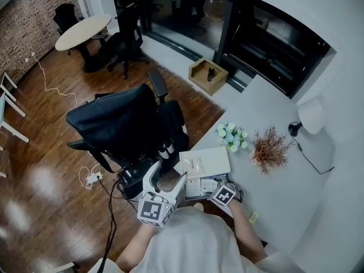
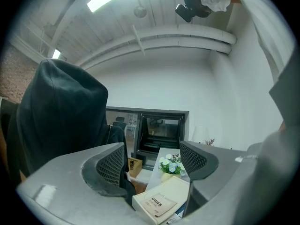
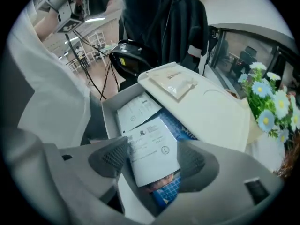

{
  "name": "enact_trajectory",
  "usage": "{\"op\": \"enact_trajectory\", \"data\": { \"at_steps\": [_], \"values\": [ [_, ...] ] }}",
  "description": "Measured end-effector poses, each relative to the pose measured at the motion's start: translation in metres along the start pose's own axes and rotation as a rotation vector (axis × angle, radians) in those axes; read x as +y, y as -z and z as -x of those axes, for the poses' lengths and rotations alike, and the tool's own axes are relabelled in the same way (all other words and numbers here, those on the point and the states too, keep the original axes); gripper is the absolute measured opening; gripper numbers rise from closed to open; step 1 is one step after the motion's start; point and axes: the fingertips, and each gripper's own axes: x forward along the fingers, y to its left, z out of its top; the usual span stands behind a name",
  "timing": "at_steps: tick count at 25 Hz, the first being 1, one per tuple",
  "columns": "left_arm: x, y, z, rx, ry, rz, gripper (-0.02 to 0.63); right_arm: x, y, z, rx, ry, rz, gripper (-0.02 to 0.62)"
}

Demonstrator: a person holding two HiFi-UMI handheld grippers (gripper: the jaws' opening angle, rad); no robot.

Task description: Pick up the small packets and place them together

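The right tool (image 3: 153,159) hangs half-open astride a white packet (image 3: 149,146) inside the white box (image 3: 220,116), left tool (image 2: 153,162) wide and empty beside it, flowers (image 1: 232,136) behind the box.

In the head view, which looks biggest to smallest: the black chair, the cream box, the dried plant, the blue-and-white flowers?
1. the black chair
2. the cream box
3. the dried plant and the blue-and-white flowers look nearly alike, so I won't rank them.
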Motion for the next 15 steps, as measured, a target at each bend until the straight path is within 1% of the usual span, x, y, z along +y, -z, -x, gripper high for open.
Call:
{"op": "enact_trajectory", "data": {
  "at_steps": [1,3,5,6,7,11,15],
  "values": [
    [0.001,0.000,0.001,0.001,-0.004,0.002,0.356,-0.001,0.002,-0.004,0.030,0.006,0.029,0.292],
    [0.002,0.002,0.003,0.003,-0.012,0.006,0.356,-0.004,0.006,-0.012,0.072,0.022,0.053,0.276],
    [0.006,0.003,0.006,0.003,-0.023,0.009,0.356,-0.008,0.005,-0.015,0.085,0.044,0.048,0.271],
    [0.008,0.004,0.007,0.003,-0.030,0.010,0.356,-0.010,0.004,-0.016,0.085,0.055,0.042,0.244],
    [0.010,0.004,0.008,0.003,-0.036,0.013,0.356,-0.012,0.003,-0.016,0.083,0.062,0.034,0.188],
    [0.014,0.003,0.011,-0.001,-0.050,0.017,0.354,-0.012,-0.002,-0.006,0.053,0.066,0.000,0.118],
    [0.017,0.003,0.012,-0.002,-0.060,0.016,0.354,0.006,-0.008,0.024,-0.028,0.029,-0.018,0.107]
  ]
}}
